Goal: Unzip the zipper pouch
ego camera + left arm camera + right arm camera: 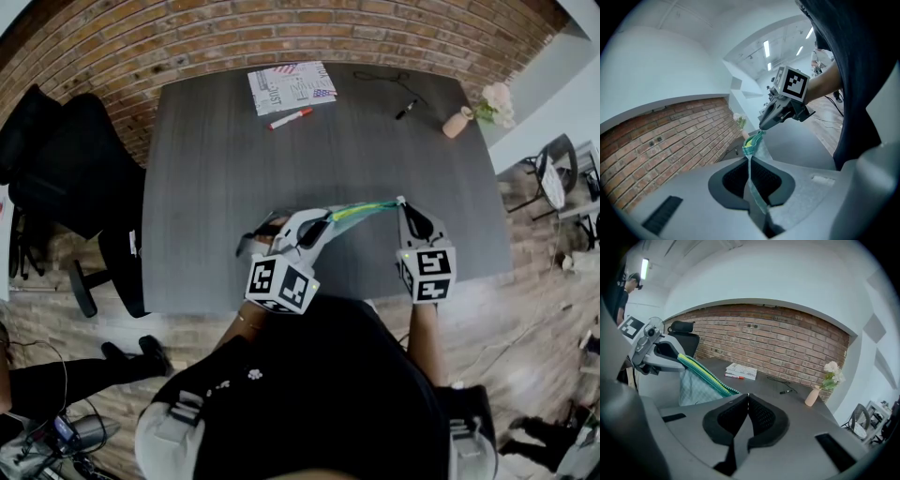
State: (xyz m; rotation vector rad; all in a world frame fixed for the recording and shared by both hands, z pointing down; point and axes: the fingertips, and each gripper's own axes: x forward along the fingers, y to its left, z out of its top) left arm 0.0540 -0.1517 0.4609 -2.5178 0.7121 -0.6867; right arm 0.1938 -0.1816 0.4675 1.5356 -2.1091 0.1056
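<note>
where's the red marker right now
In the head view, the red marker lies on the far side of the table, left of centre, just in front of the booklet.

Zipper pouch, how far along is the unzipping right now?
Done: the left gripper is shut on one end of the zipper pouch, the right gripper on the other, and it hangs above the table. In hand: the pouch is stretched taut between them. Left: the unzipping itself; no gap shows along the striped top edge, though that is hard to judge.
</note>
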